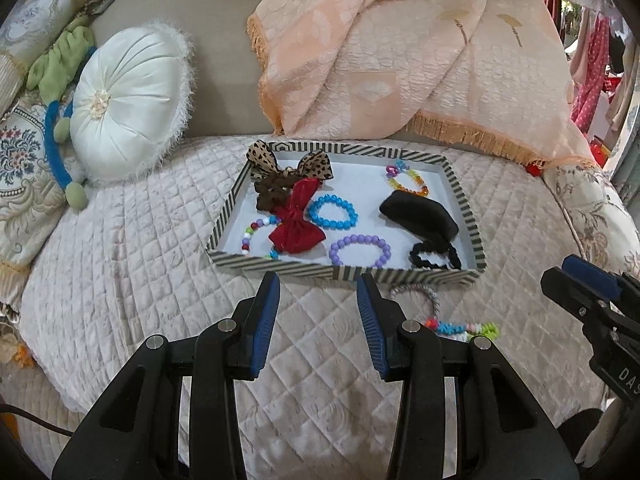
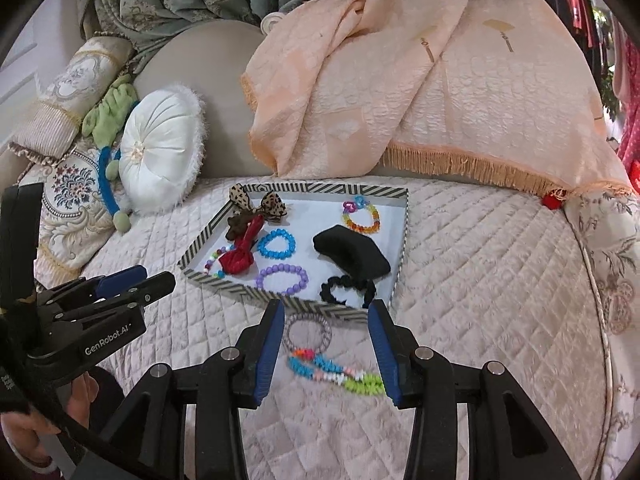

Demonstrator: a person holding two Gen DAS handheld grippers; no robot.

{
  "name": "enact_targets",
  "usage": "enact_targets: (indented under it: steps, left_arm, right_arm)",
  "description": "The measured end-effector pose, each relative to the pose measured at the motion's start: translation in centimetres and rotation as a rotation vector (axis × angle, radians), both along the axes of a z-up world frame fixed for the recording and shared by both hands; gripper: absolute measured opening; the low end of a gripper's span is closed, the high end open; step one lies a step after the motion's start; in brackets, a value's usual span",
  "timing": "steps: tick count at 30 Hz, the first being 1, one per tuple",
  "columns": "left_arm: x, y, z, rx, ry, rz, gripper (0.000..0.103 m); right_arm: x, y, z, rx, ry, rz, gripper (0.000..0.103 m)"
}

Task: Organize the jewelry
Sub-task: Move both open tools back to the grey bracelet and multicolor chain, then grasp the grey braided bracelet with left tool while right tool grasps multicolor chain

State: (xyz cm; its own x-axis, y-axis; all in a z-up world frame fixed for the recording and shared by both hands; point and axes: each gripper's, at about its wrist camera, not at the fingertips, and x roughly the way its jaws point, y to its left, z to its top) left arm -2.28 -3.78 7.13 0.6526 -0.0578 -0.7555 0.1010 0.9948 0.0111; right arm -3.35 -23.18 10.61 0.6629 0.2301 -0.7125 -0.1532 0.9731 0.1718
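Note:
A striped tray (image 1: 280, 269) (image 2: 340, 189) lies on the quilted bed. It holds a blue bead bracelet (image 1: 332, 211) (image 2: 277, 244), a purple one (image 1: 360, 251) (image 2: 282, 279), a red bow (image 1: 298, 222), a leopard bow (image 1: 291, 163), black hair pieces (image 1: 420, 212) (image 2: 352, 256) and a multicoloured bracelet (image 1: 406, 179). Outside the tray, in front of it, lie a silver ring bracelet (image 2: 307, 331) and a colourful bead bracelet (image 2: 336, 372) (image 1: 464, 326). My right gripper (image 2: 327, 348) is open, straddling them. My left gripper (image 1: 318, 320) is open and empty, in front of the tray.
A white round cushion (image 1: 128, 100) and a green and blue toy (image 1: 60, 80) lie at the left. A peach fringed blanket (image 1: 400, 60) is draped behind the tray. Patterned pillows flank the bed on both sides.

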Motion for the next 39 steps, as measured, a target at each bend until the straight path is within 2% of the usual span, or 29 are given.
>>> enact_targets:
  steps: [6, 12, 17, 23, 31, 34, 39]
  left_arm:
    - [-0.9, 0.1, -0.3, -0.005, 0.015, -0.006, 0.039]
    - [-0.3, 0.9, -1.4, -0.053, 0.087, 0.001, 0.039]
    - [0.8, 0.8, -3.6, -0.113, 0.187, -0.023, 0.040]
    - [2.1, 0.3, -5.9, -0.142, 0.264, -0.014, 0.041]
    - [3.6, -0.1, -7.6, -0.134, 0.308, 0.000, 0.041]
    - [4.1, -0.2, -8.0, -0.131, 0.315, -0.003, 0.041]
    - [5.0, -0.7, -8.9, -0.133, 0.336, 0.002, 0.041]
  right_arm:
    - [-1.2, -0.4, -0.4, -0.012, 0.011, 0.000, 0.046]
    - [-1.5, -2.1, -1.8, -0.014, 0.051, -0.029, 0.050]
    - [-0.8, -3.1, -4.7, -0.022, 0.126, -0.031, 0.050]
    - [0.4, -4.0, -8.7, -0.047, 0.205, -0.023, 0.050]
    - [2.6, -4.0, -12.5, -0.080, 0.273, -0.008, 0.050]
    - [2.2, -3.4, -12.7, -0.129, 0.242, 0.013, 0.050]
    - [3.1, -4.2, -12.9, -0.081, 0.259, -0.010, 0.050]
